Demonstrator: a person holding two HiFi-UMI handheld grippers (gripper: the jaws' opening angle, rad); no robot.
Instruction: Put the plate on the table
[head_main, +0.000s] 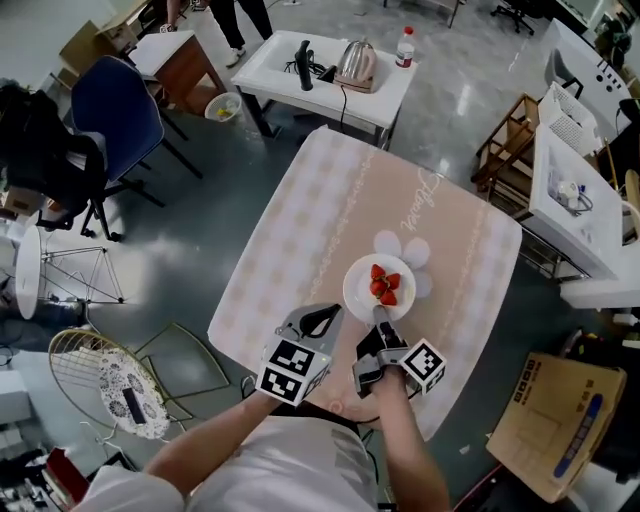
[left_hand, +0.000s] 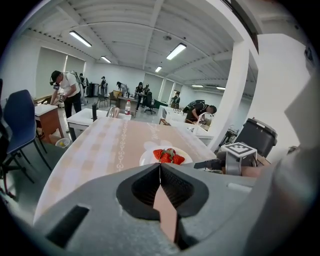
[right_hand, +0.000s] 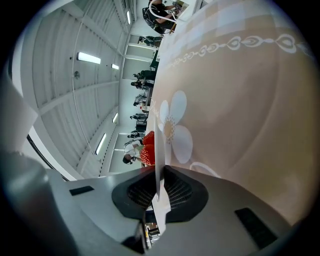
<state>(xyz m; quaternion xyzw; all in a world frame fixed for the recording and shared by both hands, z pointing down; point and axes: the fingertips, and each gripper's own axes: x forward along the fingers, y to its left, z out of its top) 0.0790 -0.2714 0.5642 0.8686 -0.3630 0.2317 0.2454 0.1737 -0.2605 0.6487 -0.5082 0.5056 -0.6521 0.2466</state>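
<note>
Round white plate (head_main: 354, 291) with a heap of red strawberries (head_main: 384, 284) sits over the white flower print (head_main: 415, 252) on my table with the pink checked cloth (head_main: 300, 230). I cannot tell whether its base touches the cloth. My right gripper (head_main: 379, 317) meets the plate at its near edge. In the right gripper view the jaws (right_hand: 159, 182) are closed onto the thin rim (right_hand: 159, 150), which runs edge-on straight up between the ribbed pads. The strawberries (right_hand: 148, 150) show just left of that rim, and the flower print (right_hand: 175, 130) lies to its right. My left gripper (head_main: 322, 318) hangs just beside the plate on its left, not touching it. In the left gripper view its jaws (left_hand: 160, 167) are pressed together with nothing between them. Beyond them I see the plate (left_hand: 147, 158) and its strawberries (left_hand: 168, 156) ahead on the cloth (left_hand: 100, 145), a little right of the jaw line. The right gripper (left_hand: 206, 164) reaches in toward the plate from the right.
</note>
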